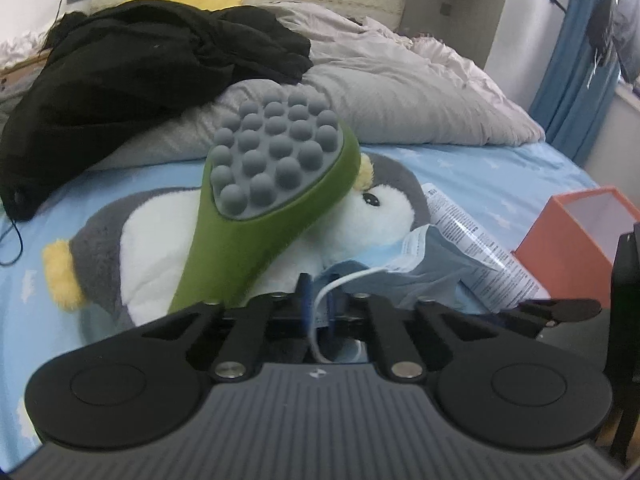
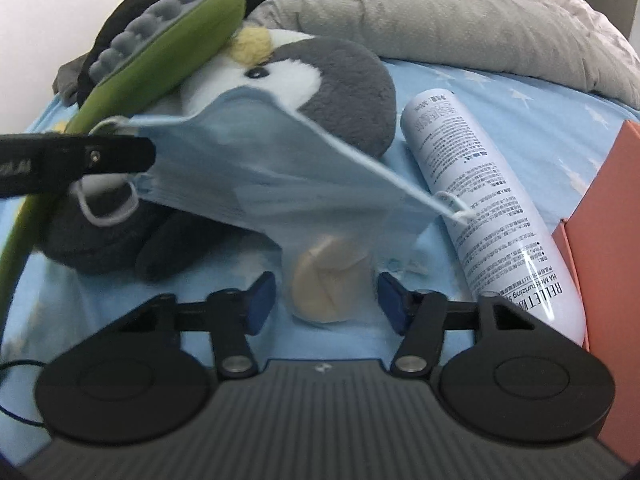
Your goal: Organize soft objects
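Note:
My left gripper [image 1: 318,312] is shut on one end of a light blue face mask [image 1: 424,256], its white ear loop hanging between the fingers. In the right wrist view the mask [image 2: 256,168] stretches from the left gripper [image 2: 140,152] across a grey and white penguin plush [image 2: 340,76]. My right gripper [image 2: 326,304] is open, its blue pads [image 2: 260,304] on either side of the mask's hanging lower edge without touching it. A beige shape shows through the mask there. A green massager [image 1: 248,216] with grey nubs lies across the plush [image 1: 148,236].
A white lotion tube [image 2: 480,200] lies right of the plush, with an open orange box [image 1: 572,236] beside it. A grey duvet [image 1: 400,96] and black clothing [image 1: 140,60] are piled at the back of the blue-sheeted bed [image 1: 500,168].

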Available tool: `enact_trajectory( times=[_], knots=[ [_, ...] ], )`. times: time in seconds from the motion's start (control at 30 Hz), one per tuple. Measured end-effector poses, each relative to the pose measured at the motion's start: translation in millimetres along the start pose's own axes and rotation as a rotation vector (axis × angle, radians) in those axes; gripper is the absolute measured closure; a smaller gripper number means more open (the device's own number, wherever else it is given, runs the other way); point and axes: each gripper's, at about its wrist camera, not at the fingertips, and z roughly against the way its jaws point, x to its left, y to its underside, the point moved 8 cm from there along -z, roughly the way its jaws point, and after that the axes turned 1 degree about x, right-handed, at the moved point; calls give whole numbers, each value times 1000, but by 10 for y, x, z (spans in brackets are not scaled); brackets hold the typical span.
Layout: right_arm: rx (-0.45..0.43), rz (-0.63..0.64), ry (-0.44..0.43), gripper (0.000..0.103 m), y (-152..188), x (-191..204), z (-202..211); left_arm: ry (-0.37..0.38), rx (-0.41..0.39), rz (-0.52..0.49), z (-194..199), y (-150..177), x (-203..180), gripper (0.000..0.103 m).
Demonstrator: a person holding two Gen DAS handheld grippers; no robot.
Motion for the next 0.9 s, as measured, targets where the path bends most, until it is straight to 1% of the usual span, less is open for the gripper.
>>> enact_trajectory(
  times=[0.03, 0.1, 0.23, 0.37, 0.57, 0.7, 0.9],
  knots=[
    [1, 5, -1, 55, 10, 9, 15, 2, -6, 11, 17, 3, 6, 98],
    [2, 13, -3, 60, 32, 21, 60, 7, -13, 26, 72, 20, 14, 100],
    [9, 0, -21, 64, 74, 33, 185, 10, -21, 54, 200, 59, -2, 101],
    [11, 3, -24, 64, 121, 83, 374, 14, -24, 90, 388, 122, -40, 101],
    [26, -6, -17, 65, 286, 128, 702, 6, -24, 146, 739, 318, -111, 101],
    [35, -22, -27, 65, 430, 160, 937, 0, -16, 193, 1016, 516, -129, 101],
    [49, -21, -35, 65, 687, 292, 1275, -1, 6, 237, 1451, 931, -215, 101]
  ],
)
